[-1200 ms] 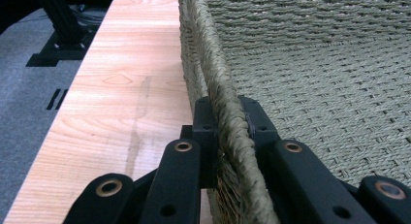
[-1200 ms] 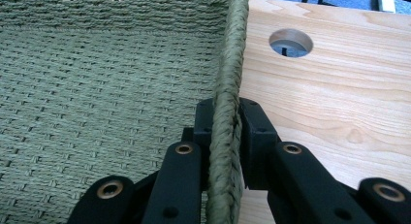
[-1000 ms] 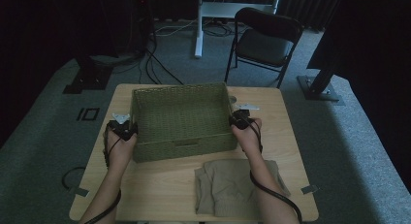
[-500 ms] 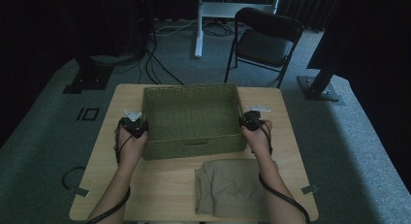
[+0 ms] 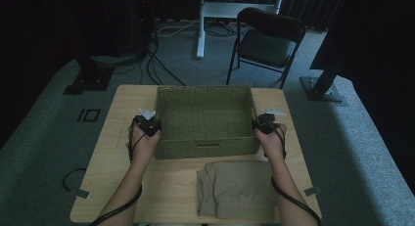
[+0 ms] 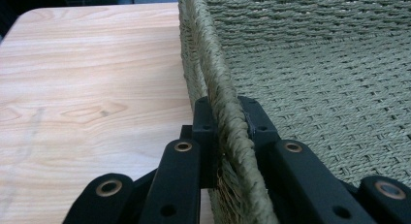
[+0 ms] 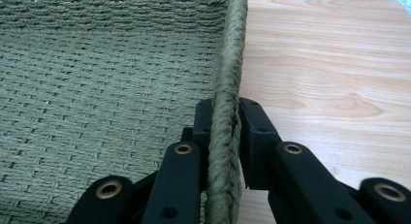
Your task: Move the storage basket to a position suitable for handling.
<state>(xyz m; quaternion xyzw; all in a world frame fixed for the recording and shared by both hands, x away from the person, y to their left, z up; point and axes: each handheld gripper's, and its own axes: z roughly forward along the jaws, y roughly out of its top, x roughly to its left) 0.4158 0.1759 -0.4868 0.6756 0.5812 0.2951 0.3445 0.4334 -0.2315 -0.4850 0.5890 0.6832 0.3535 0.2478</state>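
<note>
Basket (image 5: 205, 119): olive green, tight woven weave w/ braided rim. Surface (image 5: 112, 152): pale wood grain. Folded cloth (image 5: 240, 187): plain khaki-beige. Gripper fingers (image 6: 203, 117): matte black, brass rivets.

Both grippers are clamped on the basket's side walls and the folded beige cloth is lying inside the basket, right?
Not quite. The left gripper and right gripper do clamp the basket walls, but the high view shows the folded beige cloth on the table in front of it, not inside.
</note>
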